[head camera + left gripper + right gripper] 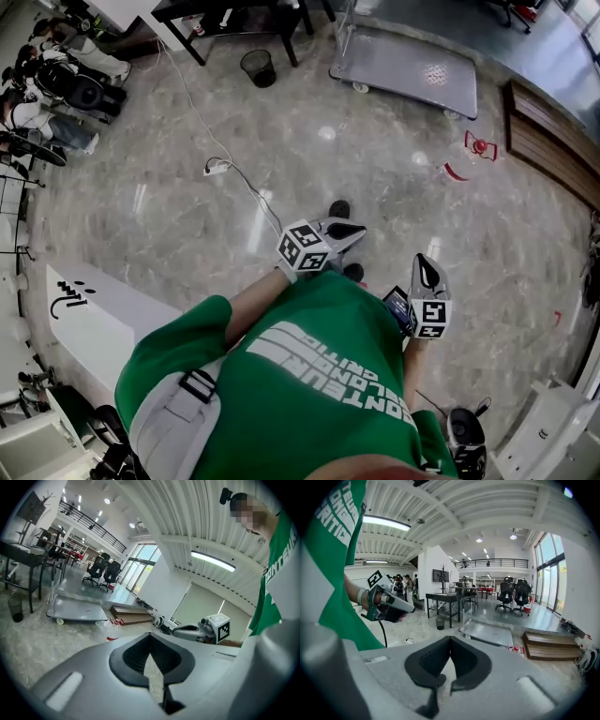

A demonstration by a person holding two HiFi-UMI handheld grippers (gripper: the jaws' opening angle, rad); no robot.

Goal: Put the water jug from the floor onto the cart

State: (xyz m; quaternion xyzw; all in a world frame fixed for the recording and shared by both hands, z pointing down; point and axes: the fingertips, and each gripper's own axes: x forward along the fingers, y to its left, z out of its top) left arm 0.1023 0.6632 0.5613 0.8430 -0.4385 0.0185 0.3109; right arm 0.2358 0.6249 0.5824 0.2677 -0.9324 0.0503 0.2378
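Both tools are closed on nothing; the left tool [359, 228] and right tool [425, 263] hang by the person's waist; the clear, red-capped water jug [468, 159] stands on the floor near the cart [403, 66]; probably heavy, smooth-walled; the neck looks the surest hold.

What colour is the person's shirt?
Green shirt, with white lettering; clearest in the head view.

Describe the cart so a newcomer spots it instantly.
Across the marbled floor stands a black table. Just right of it sits the cart: a low, flat grey platform on small wheels, unlike the round black bin or brown wooden steps nearby.
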